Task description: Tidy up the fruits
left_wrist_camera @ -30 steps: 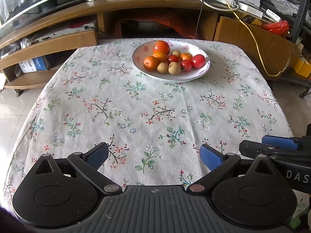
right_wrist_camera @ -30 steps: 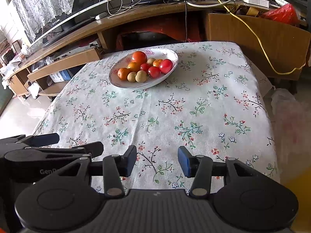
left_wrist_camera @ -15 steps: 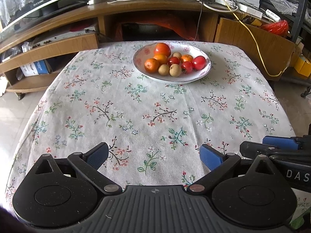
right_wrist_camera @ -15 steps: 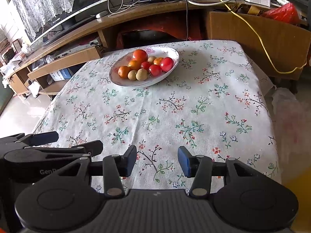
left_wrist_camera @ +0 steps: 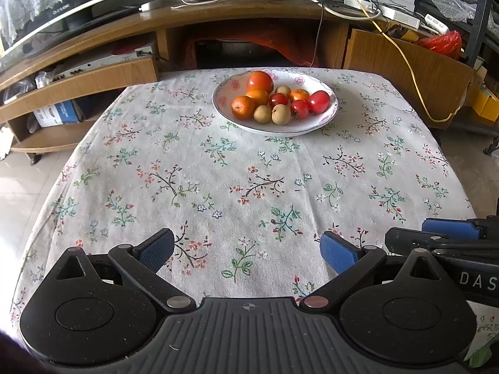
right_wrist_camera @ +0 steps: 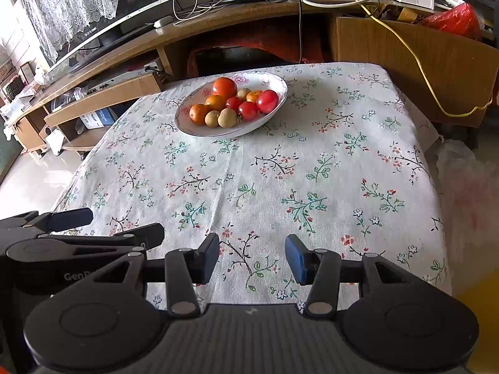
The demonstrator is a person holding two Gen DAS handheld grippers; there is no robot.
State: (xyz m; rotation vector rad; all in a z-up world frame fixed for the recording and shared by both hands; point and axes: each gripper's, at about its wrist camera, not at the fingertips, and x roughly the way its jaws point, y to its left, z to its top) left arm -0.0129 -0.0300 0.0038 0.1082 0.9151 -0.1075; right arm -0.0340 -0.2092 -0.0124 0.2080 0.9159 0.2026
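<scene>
Hidden/cut off: both gripper bodies fill the bottom of their own frames and cover the near table edge. Fruit in the bowl [left_wrist_camera: 324, 121] overlaps, so anything underneath can't be seen. Right gripper shows only partly at the lower right edge of the left view; left gripper only partly at the lower left of the right view.

Left gripper [left_wrist_camera: 246, 249]: fingers spread wide, nothing between, over bare floral tablecloth [left_wrist_camera: 218, 171]. Right gripper [right_wrist_camera: 252, 257]: fingers apart, narrower gap, also empty.

Bowl sits at upper centre of both frames, far end of the table, well apart from both grippers.

Visible count, nine pieces: one large orange-red fruit [left_wrist_camera: 259, 81] at the back, three oranges [left_wrist_camera: 243, 107], three small red tomatoes [left_wrist_camera: 318, 101], two tan round fruits [left_wrist_camera: 281, 114] in front.
</scene>
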